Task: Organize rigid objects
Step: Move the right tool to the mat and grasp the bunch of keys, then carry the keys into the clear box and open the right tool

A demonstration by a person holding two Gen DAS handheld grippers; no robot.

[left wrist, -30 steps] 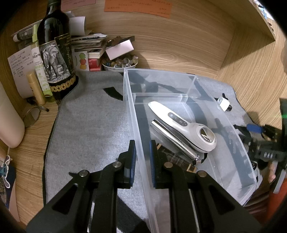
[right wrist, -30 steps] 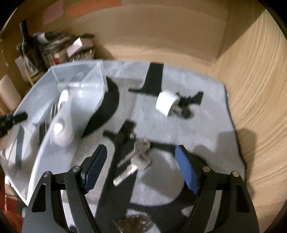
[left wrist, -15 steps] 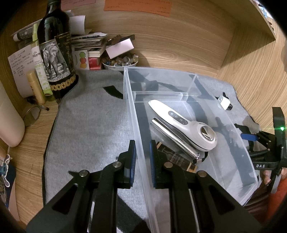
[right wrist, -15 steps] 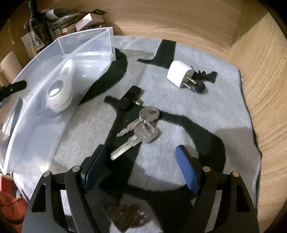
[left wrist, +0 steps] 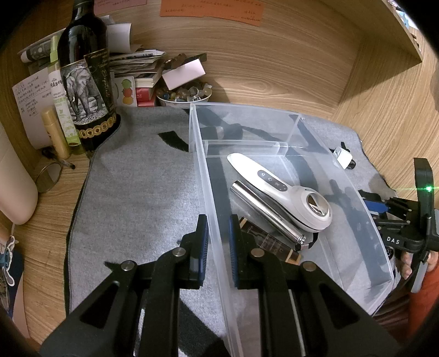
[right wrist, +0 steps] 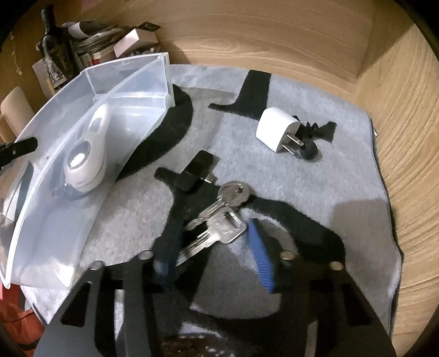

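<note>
The left gripper (left wrist: 218,236) pinches the clear bin's (left wrist: 365,211) near wall. The right gripper (right wrist: 214,241) straddles the keys (right wrist: 219,217) on the grey mat (right wrist: 315,186), fingers apart; whether they touch the blurred key blades is unclear.

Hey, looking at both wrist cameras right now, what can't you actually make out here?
- Right wrist: whether the right gripper grips the keys; motion blur smears its fingers.
- Left wrist: whether the left gripper pinches the clear bin wall; small gaps show.
- Left wrist: dark flat item under the white device and metal tube, mostly covered.
- Orange notes: writing too small.
</note>
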